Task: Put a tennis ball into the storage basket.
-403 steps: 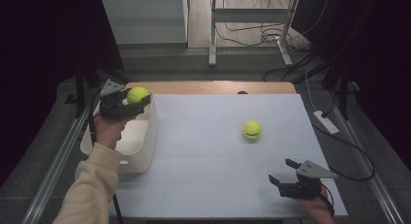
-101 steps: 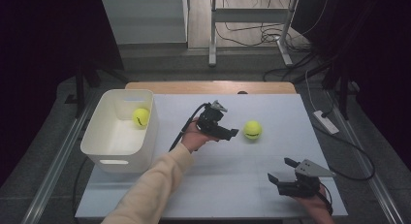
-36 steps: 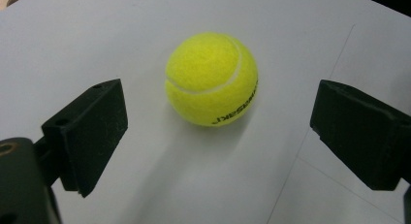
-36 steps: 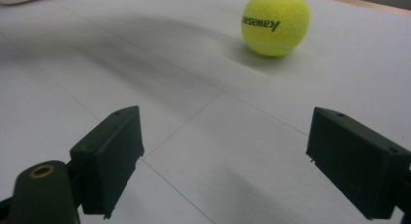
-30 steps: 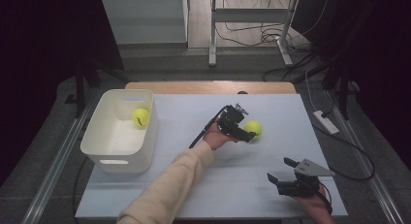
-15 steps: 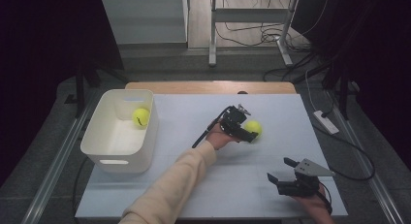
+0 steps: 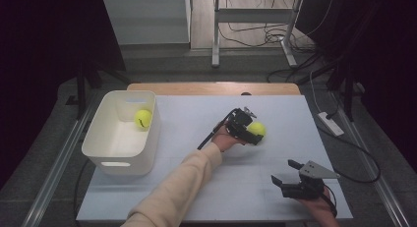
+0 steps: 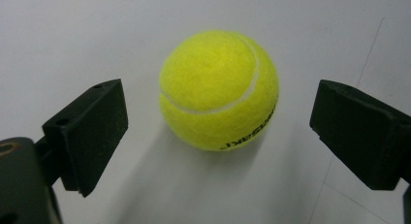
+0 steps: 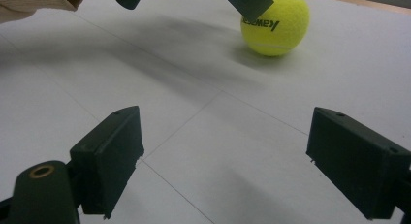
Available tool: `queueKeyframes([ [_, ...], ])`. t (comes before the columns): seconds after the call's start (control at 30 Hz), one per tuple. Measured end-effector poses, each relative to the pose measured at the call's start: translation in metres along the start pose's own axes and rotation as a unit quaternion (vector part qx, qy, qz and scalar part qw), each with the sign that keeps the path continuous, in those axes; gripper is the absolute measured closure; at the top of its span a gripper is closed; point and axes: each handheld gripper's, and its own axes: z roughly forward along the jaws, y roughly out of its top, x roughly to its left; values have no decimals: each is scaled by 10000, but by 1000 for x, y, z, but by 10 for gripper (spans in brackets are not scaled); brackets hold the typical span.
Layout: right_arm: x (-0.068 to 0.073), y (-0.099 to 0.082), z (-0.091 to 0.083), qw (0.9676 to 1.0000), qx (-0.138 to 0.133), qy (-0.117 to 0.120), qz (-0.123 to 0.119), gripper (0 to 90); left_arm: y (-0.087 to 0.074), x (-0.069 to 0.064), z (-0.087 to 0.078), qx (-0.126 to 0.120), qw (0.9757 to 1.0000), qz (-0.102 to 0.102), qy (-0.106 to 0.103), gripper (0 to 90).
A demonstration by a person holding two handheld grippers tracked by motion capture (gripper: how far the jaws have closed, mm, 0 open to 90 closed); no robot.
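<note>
On the table (image 7: 162, 187), a flat, matte white surface scored with thin seam lines, sits a ball (image 7: 256, 129) right of centre. It is a round yellow-green tennis ball with a fuzzy felt nap, a curved white seam and black lettering low on its side. It rests on the surface and casts a soft shadow.

Left gripper (image 7: 247, 128): at the ball, held by a hand in a cream knitted sleeve (image 7: 182, 187) that reaches in across the table. In the left gripper view the ball (image 8: 219, 90) lies between the two black, blocky, matte jaws. Both jaws stand wide apart, with a clear gap of white table on each side of the ball. No contact with the felt is visible; nothing is held.

Right gripper (image 7: 289, 174): near the front right edge of the table, well apart from the ball, with its grey three-cornered plate on top. In the right gripper view its black jaws are spread wide over bare table and touch nothing; the ball (image 9: 275, 21) shows farther off.

Bin (image 7: 101, 147): white, smooth plastic, rectangular with rounded corners and a slot handle, at the left of the table. A second ball (image 7: 143, 118) of the same kind lies inside it, against the far right corner.
</note>
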Motion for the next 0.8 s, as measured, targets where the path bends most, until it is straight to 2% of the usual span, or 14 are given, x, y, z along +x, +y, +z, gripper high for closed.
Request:
queueKeyframes([
  [0.23, 0, 0, 0, 10000, 1, 0, 11, 127, 3, -1, 6, 7, 10000, 14, -11, 77],
  [0.57, -1, 0, -1, 10000, -41, -1, 43, 127, 5, 3, 15, 26, 10000, -72, 2, 83],
  [0.8, -1, 0, -2, 10000, -39, 2, 40, 127, 6, 2, 26, 122, 9999, -76, -27, 91],
])
